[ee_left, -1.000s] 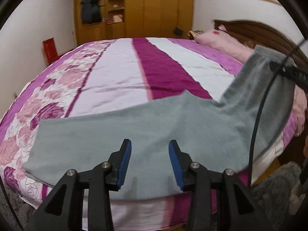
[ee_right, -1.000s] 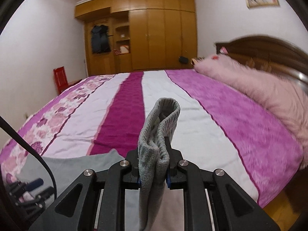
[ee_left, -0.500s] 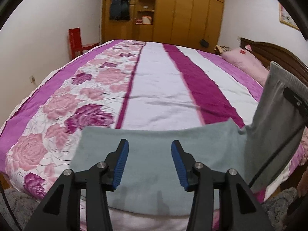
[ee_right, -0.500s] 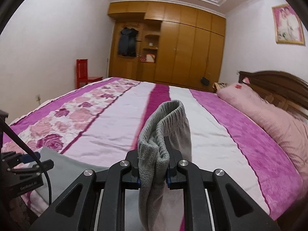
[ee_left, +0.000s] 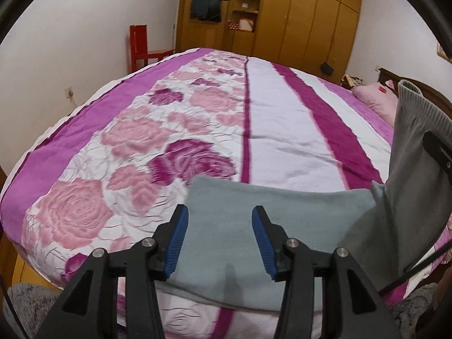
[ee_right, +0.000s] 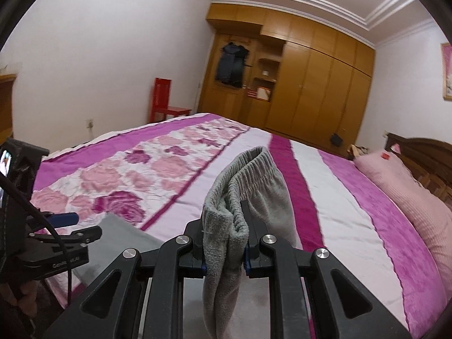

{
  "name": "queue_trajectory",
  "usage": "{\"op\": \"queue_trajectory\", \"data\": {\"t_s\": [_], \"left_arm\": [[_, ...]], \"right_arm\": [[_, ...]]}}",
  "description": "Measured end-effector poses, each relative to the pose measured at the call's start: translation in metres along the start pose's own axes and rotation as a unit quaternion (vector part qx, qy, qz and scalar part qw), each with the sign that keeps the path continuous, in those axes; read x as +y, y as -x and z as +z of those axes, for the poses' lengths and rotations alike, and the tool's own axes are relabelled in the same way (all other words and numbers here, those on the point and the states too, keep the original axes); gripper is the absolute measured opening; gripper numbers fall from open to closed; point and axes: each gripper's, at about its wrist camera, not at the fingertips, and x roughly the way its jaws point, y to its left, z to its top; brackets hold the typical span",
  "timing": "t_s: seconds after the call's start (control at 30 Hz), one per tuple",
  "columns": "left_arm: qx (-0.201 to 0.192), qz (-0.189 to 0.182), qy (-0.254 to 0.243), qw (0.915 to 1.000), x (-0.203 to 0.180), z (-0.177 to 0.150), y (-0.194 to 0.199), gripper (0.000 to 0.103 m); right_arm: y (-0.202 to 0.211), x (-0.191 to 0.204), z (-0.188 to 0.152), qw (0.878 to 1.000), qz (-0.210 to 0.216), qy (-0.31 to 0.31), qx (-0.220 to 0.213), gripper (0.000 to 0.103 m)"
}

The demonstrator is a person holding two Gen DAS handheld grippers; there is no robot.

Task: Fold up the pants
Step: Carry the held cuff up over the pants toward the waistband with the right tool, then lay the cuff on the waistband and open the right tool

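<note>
The right tool (ee_right: 224, 243) is clamped on the pants (ee_right: 248, 186) at the elastic waistband, which stands bunched and upright between its jaws; the fabric below the grip hangs down out of the right wrist view. The rest of the garment runs from that grip down to the bed (ee_right: 339, 212), where the leg portion lies flat near the front edge, just ahead of and below the left tool (ee_left: 219, 240).

The left tool stands apart and holds nothing. Its jaws have just been opening, and no fabric is between them; the flat gray leg section (ee_left: 254, 206) lies beneath and beyond its fingertips (ee_left: 180, 220). Whether the tips touch the cloth cannot be told.

Task status, as a judgement: the fold is in progress, not finished. One end of the pants is lifted and the other end is laid out on the bed, so the garment is at most partly doubled. Whether the two legs are already stacked on each other cannot be confirmed. Remaining work appears to be carrying the waistband over the leg section, laying it down, releasing, and smoothing the result.

Beyond both tools the bedspread is bare across its middle. A pink pillow (ee_right: 409, 186) lies far right of the right tool, near the headboard. A wardrobe (ee_right: 310, 84) and a red chair (ee_right: 163, 99) stand against the far wall.
</note>
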Motion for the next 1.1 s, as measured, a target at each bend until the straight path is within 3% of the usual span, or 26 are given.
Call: {"op": "queue_trajectory", "data": {"t_s": [0.23,0.37,0.53,0.8,1.1], "left_arm": [[0.001,-0.005,0.046,0.9989,0.056,-0.009,0.000,0.049],[0.014,-0.017,0.062,0.9978,0.077,-0.016,-0.006,0.049],[0.029,-0.003,0.077,0.9966,0.098,-0.024,-0.015,0.049],[0.025,-0.012,0.116,0.9929,0.126,-0.031,-0.011,0.049],[0.033,-0.007,0.120,0.9923,0.129,-0.033,-0.014,0.049]], "right_arm": [[-0.021,0.064,0.004,0.998,0.050,0.036,0.001,0.015],[-0.041,0.108,-0.008,0.995,0.073,0.067,0.025,0.015],[-0.057,0.142,-0.026,0.989,0.104,0.093,0.057,0.015],[-0.078,0.170,-0.044,0.982,0.121,0.110,0.093,0.015],[-0.096,0.187,-0.061,0.977,0.132,0.108,0.126,0.016]]}}
